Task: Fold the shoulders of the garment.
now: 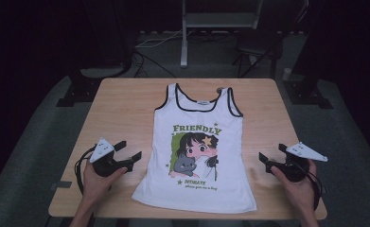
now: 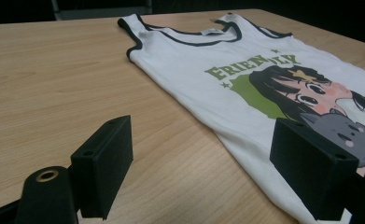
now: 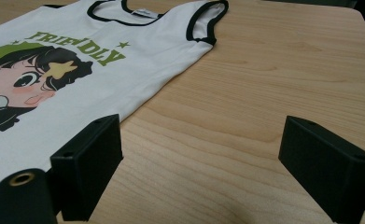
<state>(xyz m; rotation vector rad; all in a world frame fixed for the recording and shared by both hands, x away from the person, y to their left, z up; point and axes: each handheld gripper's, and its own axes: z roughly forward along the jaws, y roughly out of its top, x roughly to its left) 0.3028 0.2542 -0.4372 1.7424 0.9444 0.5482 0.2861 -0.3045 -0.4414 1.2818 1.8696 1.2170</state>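
One flat cotton vest (image 1: 197, 156) (wood-grain table (image 1: 126, 109))

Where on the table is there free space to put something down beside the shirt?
Bare wood lies left of the tank top, between its strap and the table edge, and likewise on the right. The left gripper and right gripper, both open, crowd the near corners.

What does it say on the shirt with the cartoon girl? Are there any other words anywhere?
"FRIENDLY" in green capitals, on the chest of the white tank top, above the picture of the girl and the grey cat.
Two lines of small green writing under the picture: too blurred to read.
The little white neck label: too small to read.
No other words on the table.
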